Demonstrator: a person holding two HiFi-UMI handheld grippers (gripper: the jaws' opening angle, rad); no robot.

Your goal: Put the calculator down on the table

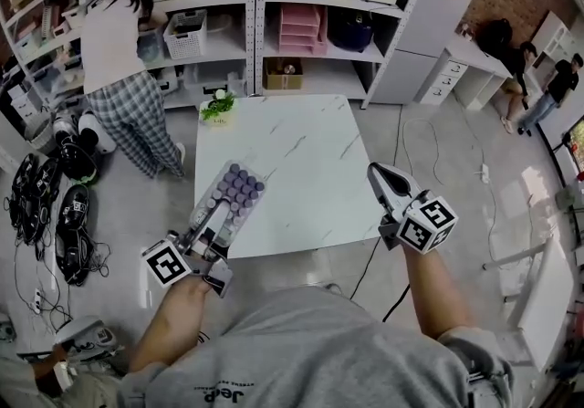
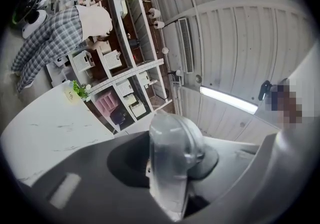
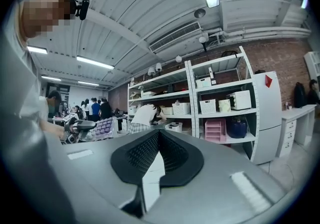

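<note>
My left gripper (image 1: 212,210) is clamped on the calculator (image 1: 237,189), which is at the near left corner of the table (image 1: 310,160). My right gripper (image 1: 376,172), jaws together and empty, is by the table's near right edge. On the shelves beyond the table, a cardboard box (image 1: 284,75) holds something I can't identify.

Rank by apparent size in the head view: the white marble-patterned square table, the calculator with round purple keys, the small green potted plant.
1. white marble-patterned square table
2. calculator with round purple keys, nearer the camera than the plant
3. small green potted plant
</note>
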